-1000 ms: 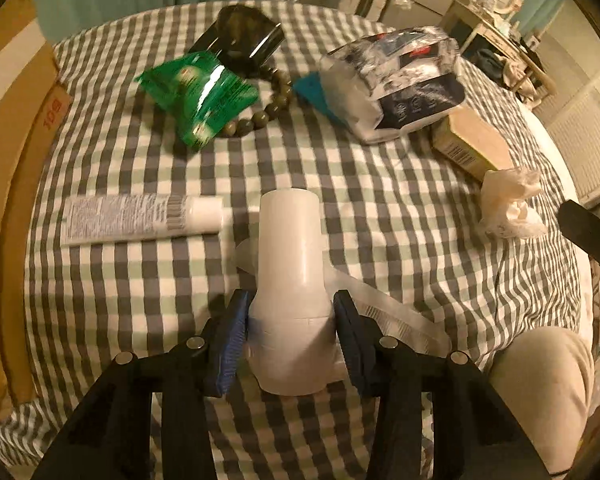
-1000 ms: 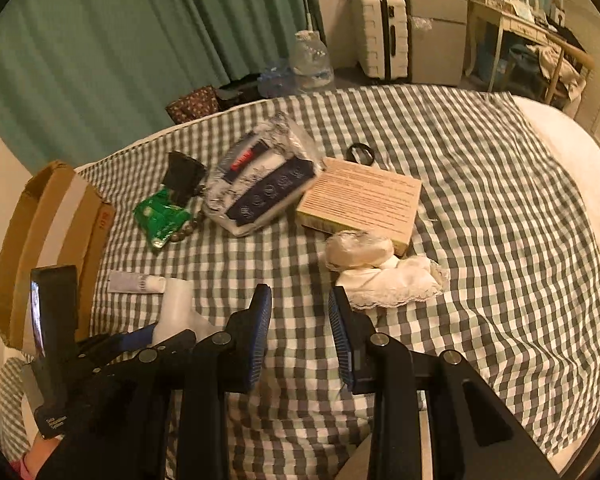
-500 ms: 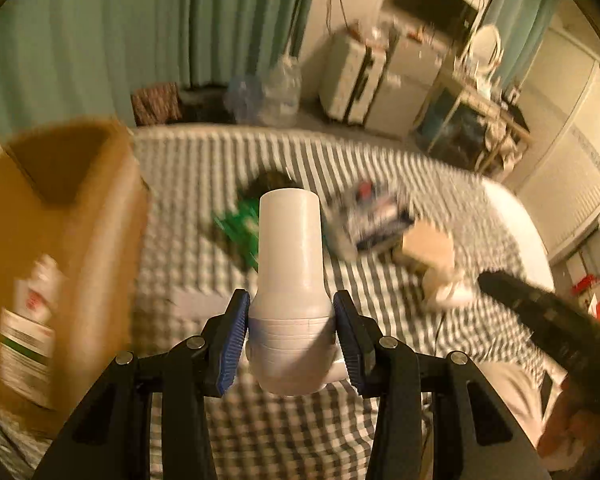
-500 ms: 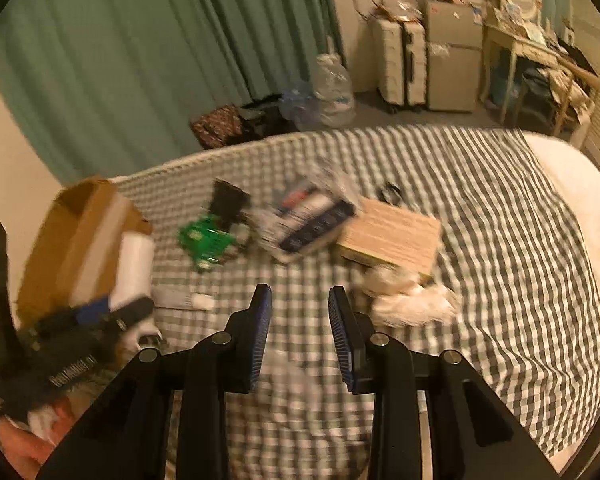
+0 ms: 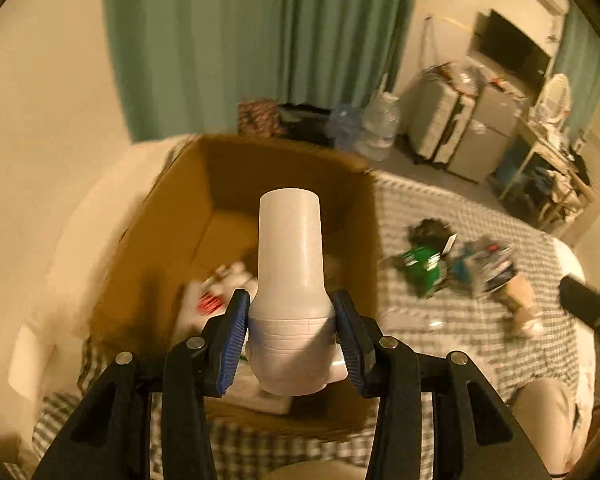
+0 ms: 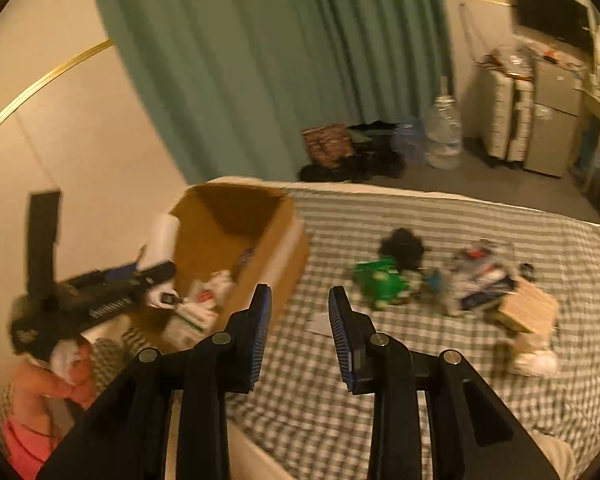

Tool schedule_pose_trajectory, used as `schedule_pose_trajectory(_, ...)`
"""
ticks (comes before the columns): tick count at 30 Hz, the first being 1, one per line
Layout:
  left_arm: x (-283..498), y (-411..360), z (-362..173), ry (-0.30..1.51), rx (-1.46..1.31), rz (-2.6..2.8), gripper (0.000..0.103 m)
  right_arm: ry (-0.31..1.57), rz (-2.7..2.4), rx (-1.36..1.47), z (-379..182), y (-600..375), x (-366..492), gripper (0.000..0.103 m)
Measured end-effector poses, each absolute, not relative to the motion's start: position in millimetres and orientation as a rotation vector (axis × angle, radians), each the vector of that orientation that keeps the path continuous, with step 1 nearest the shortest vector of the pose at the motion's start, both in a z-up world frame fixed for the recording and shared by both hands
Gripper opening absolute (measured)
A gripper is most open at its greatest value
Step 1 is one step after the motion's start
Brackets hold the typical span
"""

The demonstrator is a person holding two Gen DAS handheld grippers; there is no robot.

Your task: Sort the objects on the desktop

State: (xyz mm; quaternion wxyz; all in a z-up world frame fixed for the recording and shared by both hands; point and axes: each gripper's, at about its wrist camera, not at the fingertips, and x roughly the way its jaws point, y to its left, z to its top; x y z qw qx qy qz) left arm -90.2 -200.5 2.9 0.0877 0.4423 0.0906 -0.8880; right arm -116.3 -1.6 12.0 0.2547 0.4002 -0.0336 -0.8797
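My left gripper [image 5: 291,326] is shut on a white plastic bottle [image 5: 290,276] and holds it above the open cardboard box [image 5: 180,184]. The box holds several white items with red and green labels [image 5: 212,300]. In the right wrist view the left gripper [image 6: 112,284] shows with the white bottle [image 6: 162,240] at the box's left rim [image 6: 228,196]. My right gripper [image 6: 299,328] is open and empty above the checked cloth [image 6: 380,380]. A green packet [image 6: 380,282], a black object [image 6: 404,244], a printed bag [image 6: 484,276] and a tan box [image 6: 528,308] lie on the cloth.
A small white tube [image 6: 320,324] lies on the cloth just beyond my right fingers. White crumpled cloth [image 6: 534,358] lies by the tan box. Green curtains [image 6: 280,60], water jugs [image 6: 444,136] and suitcases [image 6: 508,116] stand behind the bed.
My left gripper has lifted the white bottle off the cloth and swung it left over the cardboard box. The right gripper has risen and pulled back, staying open.
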Motion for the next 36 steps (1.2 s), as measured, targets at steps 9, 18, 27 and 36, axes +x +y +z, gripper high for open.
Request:
schedule_pose_trajectory(9, -88.8, -234.7, -48.7, 0.378, 1.366, -2.588, 0.044, -0.020, -2.346, 1.182, -22.7, -46.2, -129.0, 0.030)
schedule_pose_trajectory(18, -80.8, -240.4, -53.4, 0.373, 1.294, -2.511, 0.096, -0.079, -2.453, 1.340, -57.8, 9.9, -161.2, 0.054)
schedule_pose_trajectory(27, -76.1, -167.3, -19.2, 0.353, 1.261, -2.679, 0.102, -0.213, -2.675, 1.374, -50.9, 119.4, -174.1, 0.069)
schedule_pose_trajectory(36, -110.4, -32.2, -53.5, 0.242, 1.497, -2.791, 0.103, -0.386, -2.770, 1.577, -89.3, 228.7, -167.9, 0.084)
